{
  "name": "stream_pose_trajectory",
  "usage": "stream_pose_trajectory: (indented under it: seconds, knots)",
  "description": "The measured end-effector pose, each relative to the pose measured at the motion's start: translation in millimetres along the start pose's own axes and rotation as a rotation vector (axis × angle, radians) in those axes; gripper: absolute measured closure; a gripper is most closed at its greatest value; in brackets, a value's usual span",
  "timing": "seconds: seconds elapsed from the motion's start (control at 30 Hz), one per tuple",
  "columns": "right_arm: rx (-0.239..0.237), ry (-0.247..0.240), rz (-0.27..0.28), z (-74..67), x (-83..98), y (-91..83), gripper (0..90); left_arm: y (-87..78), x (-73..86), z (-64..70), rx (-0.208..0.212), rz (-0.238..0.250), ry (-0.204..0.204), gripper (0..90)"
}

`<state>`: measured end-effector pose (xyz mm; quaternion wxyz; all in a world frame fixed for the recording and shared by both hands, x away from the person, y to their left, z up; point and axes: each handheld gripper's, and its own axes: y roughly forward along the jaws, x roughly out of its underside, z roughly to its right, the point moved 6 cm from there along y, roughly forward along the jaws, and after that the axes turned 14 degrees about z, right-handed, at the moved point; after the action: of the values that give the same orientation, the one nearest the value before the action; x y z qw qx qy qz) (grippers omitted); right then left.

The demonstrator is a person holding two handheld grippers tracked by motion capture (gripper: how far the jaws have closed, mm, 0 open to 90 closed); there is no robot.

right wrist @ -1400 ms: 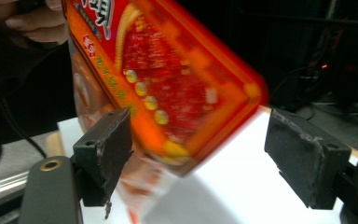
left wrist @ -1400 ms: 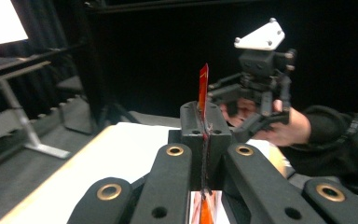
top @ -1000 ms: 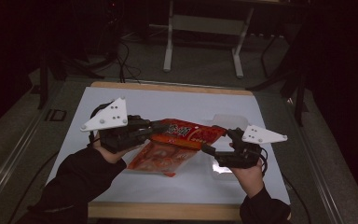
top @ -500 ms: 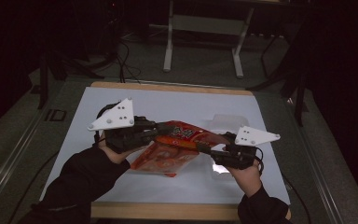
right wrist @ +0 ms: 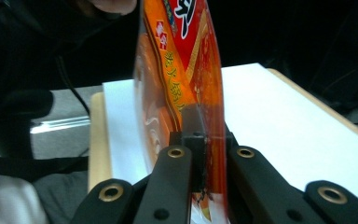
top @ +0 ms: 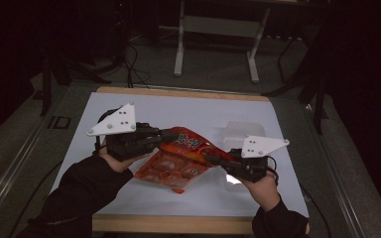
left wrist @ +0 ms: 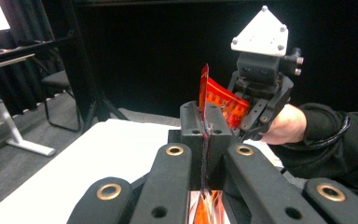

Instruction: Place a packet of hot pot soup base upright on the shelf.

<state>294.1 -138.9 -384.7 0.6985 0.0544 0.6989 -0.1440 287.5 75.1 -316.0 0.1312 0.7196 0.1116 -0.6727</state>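
I had the left gripper (top: 164, 135) and right gripper (top: 209, 159) both clamped on the snack bag (top: 178, 159), lifted off the table (top: 188, 111). It looked light, floppy, slick; I judged the flat sealed edges the safest hold.

The orange snack bag (top: 178, 161) spans the gap between left gripper (top: 166, 135) and right gripper (top: 213, 160), blocking passage there; a clear plastic container (top: 243, 130) stands near the right gripper; bare white table surface (top: 178, 109) lies beyond and near the front edge.
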Motion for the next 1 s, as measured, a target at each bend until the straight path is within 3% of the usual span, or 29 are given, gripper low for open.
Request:
stream_pose_trajectory:
  seconds: [0.07,0.37,0.63,0.7,0.83,0.9,1.0]
  knots:
    - [-0.007,0.007,-0.008,-0.7,-1.1,0.5,90.0,-1.5,1.3,-1.7,-0.004,-0.004,0.01,90.0]
    - [-0.03,0.031,-0.066,-0.7,-9.7,2.3,90.0,-7.6,6.0,-11.2,0.027,-0.024,-0.031,90.0]
    - [-0.004,0.01,-0.074,0.7,-20.3,1.6,90.0,-11.9,9.4,-15.2,0.025,-0.014,-0.04,86.4]
    - [-0.001,0.006,-0.066,1.1,-22.9,1.1,90.0,-12.7,9.8,-15.7,0.015,0.0,-0.045,79.7]
    - [0.02,0.01,-0.05,2.7,-30.7,-1.3,90.0,-14.1,12.7,-14.6,-0.021,0.024,-0.005,56.8]
    - [0.035,0.012,-0.049,4.9,-35.1,-3.3,90.0,-15.7,14.8,-13.8,-0.033,0.033,-0.009,42.9]
    - [0.062,0.021,-0.036,8.9,-42.7,-7.9,90.0,-20.0,18.9,-13.3,-0.038,0.054,-0.05,33.1]
